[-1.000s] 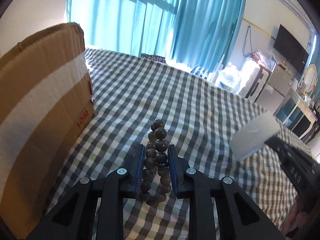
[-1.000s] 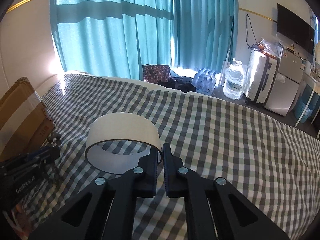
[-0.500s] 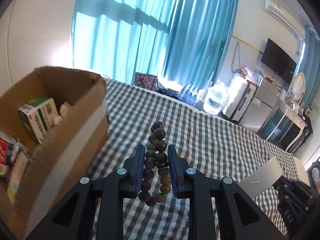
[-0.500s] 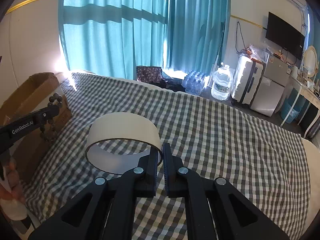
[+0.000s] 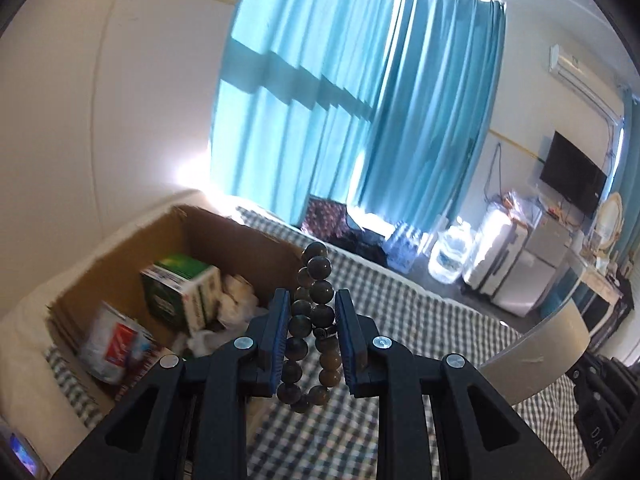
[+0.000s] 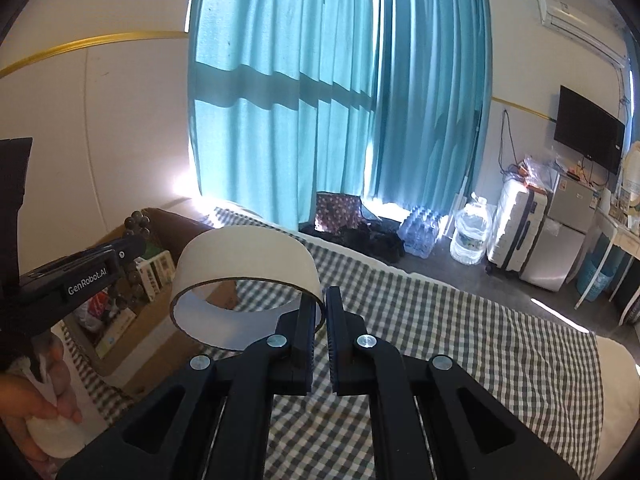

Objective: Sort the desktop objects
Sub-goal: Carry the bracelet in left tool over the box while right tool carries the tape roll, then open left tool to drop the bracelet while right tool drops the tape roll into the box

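A bracelet of dark round beads [image 5: 312, 322] hangs upright between the blue pads of my left gripper [image 5: 311, 312], which is shut on it, lifted beside the open cardboard box [image 5: 236, 236]. My right gripper [image 6: 320, 304] is shut on the rim of a wide white tape roll [image 6: 244, 258], held in the air over the checked cloth [image 6: 460, 332]. The right wrist view shows the left gripper [image 6: 132, 248] with the beads [image 6: 136, 220] over the box [image 6: 168, 220]. The tape roll [image 5: 536, 360] shows at the right of the left wrist view.
The box holds a green and white carton [image 5: 180, 292], a red and white can [image 5: 112, 344] and crumpled white wrapping [image 5: 236, 300]. A hand [image 6: 36, 396] grips the left tool's handle. Beyond the cloth stand a water jug [image 6: 470, 236], a suitcase [image 6: 516, 228] and teal curtains [image 6: 336, 92].
Both grippers have risen and swung left toward the box, keeping their loads. The box's inside, hidden a second ago behind its side wall, has come into view below the beads.
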Demonstrator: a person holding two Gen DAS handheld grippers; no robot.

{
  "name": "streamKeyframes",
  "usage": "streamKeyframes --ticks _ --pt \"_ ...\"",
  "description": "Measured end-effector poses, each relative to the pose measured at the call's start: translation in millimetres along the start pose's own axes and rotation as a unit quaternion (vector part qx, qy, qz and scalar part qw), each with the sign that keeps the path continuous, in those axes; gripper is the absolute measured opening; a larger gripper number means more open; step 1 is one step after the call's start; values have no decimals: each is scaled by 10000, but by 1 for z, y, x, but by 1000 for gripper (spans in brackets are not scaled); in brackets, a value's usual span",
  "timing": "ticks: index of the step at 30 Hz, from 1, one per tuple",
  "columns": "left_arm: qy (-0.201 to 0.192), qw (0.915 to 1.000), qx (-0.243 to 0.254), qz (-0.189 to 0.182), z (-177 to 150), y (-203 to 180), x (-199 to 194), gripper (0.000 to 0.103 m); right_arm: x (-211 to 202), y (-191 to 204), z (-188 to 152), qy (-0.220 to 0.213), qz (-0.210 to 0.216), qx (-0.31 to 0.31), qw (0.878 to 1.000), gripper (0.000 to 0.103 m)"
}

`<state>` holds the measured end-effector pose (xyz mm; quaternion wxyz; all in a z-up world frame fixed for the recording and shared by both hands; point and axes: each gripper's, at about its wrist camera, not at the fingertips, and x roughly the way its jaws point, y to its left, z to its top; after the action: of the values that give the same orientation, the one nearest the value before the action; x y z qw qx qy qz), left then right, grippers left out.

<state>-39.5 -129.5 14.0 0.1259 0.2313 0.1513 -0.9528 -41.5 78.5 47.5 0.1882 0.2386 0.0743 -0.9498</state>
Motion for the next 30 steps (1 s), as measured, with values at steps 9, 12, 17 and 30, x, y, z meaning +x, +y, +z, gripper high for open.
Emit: streamKeyframes --ticks 9,12,17,30 --pt "-57 9961 -700 537 13 87 7 23 23 90 37 -149 564 -332 9977 5" --pt "123 9943 -892 578 7 108 23 23 46 126 43 -77 758 -498 9958 5" --pt "158 9927 -1022 618 5 129 37 19 87 161 42 314 1118 -348 9926 5" --pt "125 9952 -789 566 11 123 21 103 78 159 45 95 776 90 9969 78"
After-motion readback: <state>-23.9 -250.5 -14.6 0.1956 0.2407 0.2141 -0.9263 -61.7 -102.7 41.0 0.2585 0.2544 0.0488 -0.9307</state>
